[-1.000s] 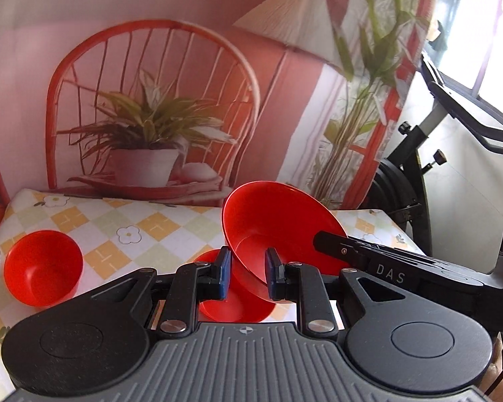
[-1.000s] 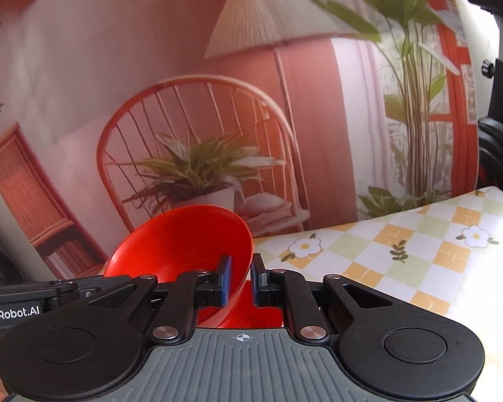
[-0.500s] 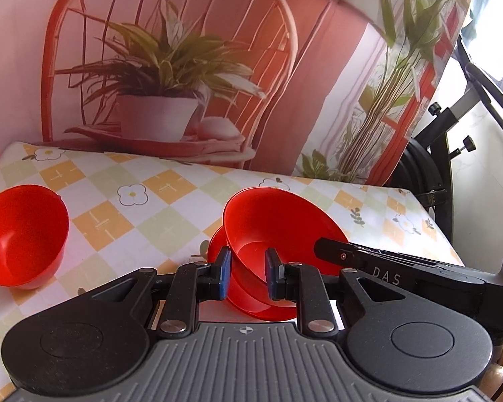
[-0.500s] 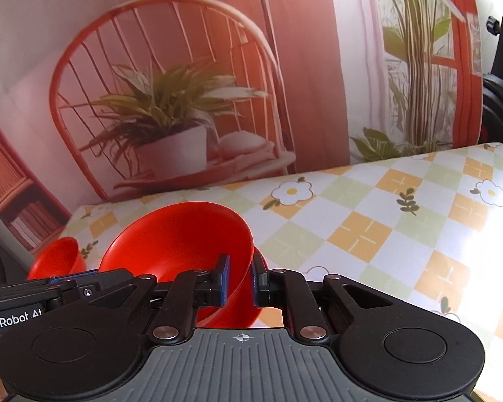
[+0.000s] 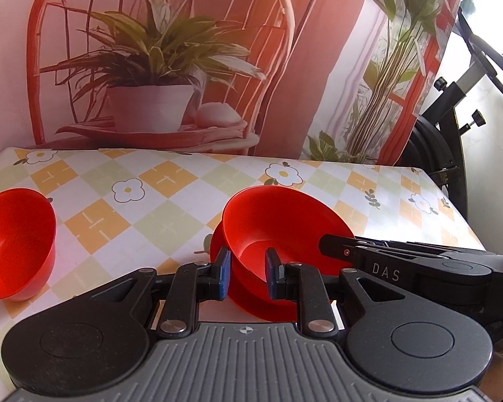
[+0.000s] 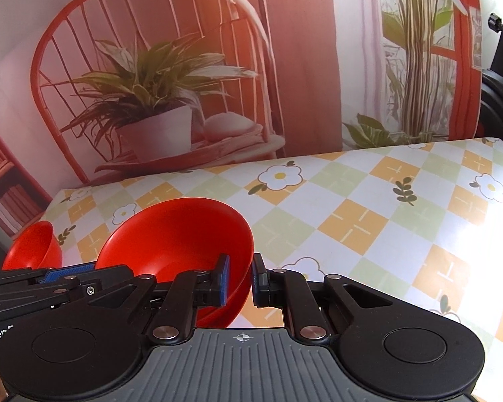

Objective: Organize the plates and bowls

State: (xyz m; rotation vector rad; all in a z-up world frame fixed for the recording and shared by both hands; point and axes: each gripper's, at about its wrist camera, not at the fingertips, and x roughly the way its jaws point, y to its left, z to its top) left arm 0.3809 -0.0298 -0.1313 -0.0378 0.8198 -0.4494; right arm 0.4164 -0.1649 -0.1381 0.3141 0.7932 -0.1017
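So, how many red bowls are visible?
3. A lone bowl sits far left; a tilted bowl, pinched by the right gripper, nests in a lower bowl. More may be hidden.

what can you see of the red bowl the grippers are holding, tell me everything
The red bowl is plain, smooth and glossy, plastic by the look, with a wide flared rim and a small flat bottom. It is tilted, its opening turned toward the cameras, and sits nested in a second red bowl on the checked tablecloth. The right gripper pinches its rim, one finger inside and one outside. The left gripper frames its near edge with its jaws apart; contact there is unclear.
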